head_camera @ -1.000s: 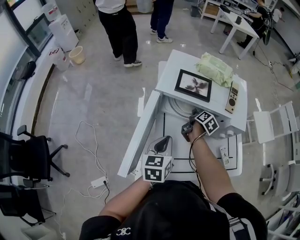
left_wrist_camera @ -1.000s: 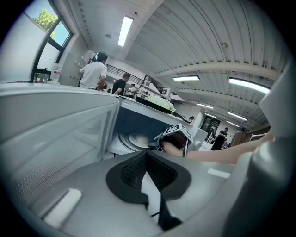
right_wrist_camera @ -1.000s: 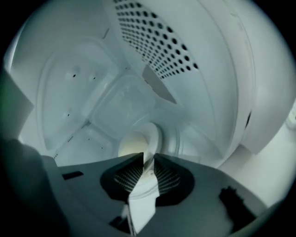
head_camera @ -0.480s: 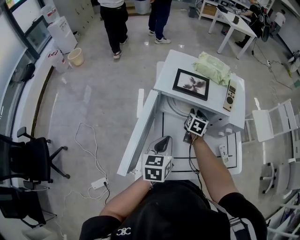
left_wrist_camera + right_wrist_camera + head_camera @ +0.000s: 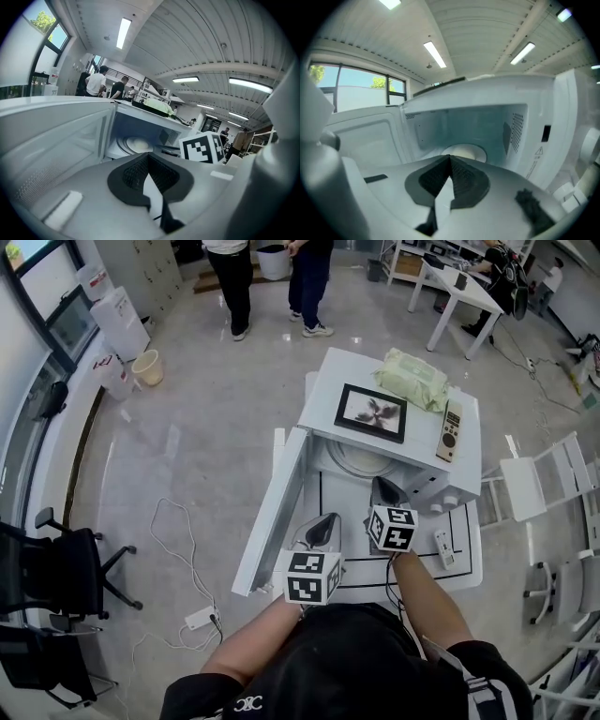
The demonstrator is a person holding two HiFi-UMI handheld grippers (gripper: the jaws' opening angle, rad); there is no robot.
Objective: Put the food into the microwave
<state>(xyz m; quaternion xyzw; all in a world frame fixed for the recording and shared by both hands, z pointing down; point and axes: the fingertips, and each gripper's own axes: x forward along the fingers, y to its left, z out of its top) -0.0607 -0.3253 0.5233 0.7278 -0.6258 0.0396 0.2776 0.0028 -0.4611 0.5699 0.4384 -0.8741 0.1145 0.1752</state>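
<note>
**Head view:** the microwave [image 5: 330, 381] is shown with its door [image 5: 272, 512] swung open to the left, and a white plate [image 5: 361, 457] is seen inside.

**Left gripper view:** the left gripper [image 5: 149, 161] is clenched on nothing, beside the door.

**Right gripper view:** the right gripper [image 5: 450, 166] is clenched and empty, facing the plate in the cavity.

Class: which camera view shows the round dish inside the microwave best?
Right gripper view: it faces the open microwave, dish centred. Left gripper view shows it small, from one side; head view only an arc.
</note>
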